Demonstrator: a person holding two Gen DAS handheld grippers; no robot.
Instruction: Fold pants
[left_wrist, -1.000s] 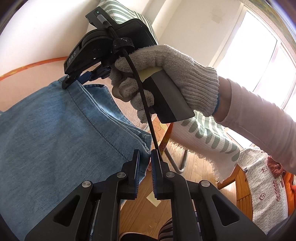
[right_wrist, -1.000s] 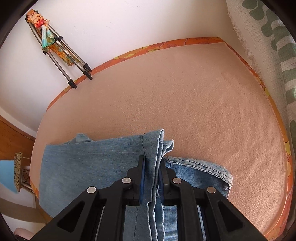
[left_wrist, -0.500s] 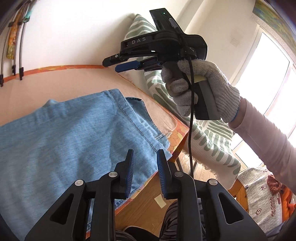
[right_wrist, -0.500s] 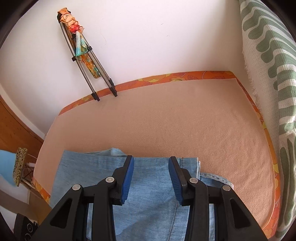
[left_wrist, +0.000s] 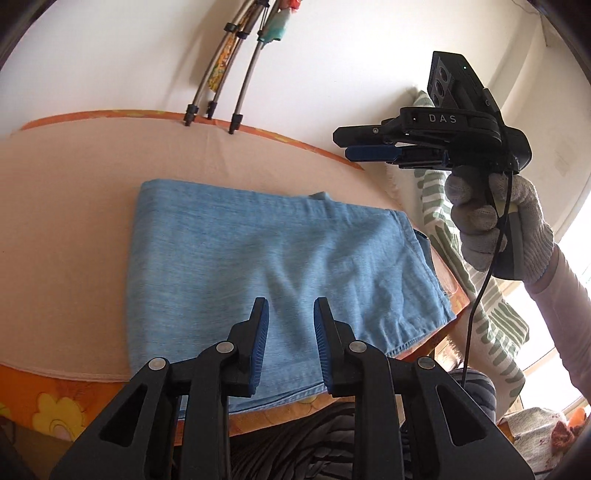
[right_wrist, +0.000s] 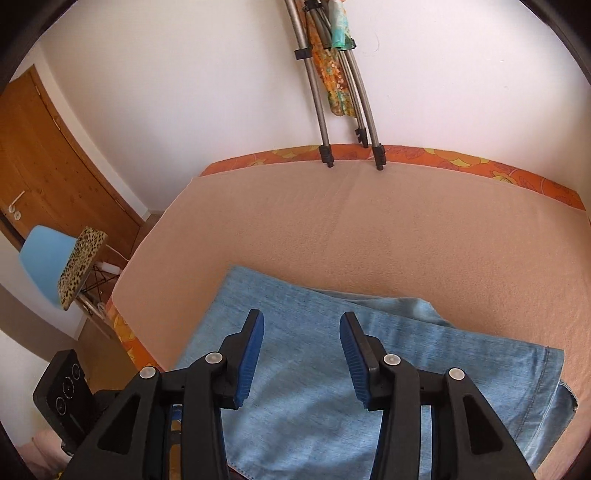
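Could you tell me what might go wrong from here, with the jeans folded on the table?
1. The folded jeans overhang the near edge of the table, so they may slide off.
2. The top layer sits askew, with a lower layer poking out at the far side, so pressing now could set an uneven fold.
3. Both grippers, left and right, are open above the cloth; reaching again could snag it.

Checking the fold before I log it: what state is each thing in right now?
Pants: folded, lying flat on the pink cover.
Left tool: open, empty, jaws just opened.
Right tool: open, empty, jaws just opened wider, above the pants.
Door: closed.
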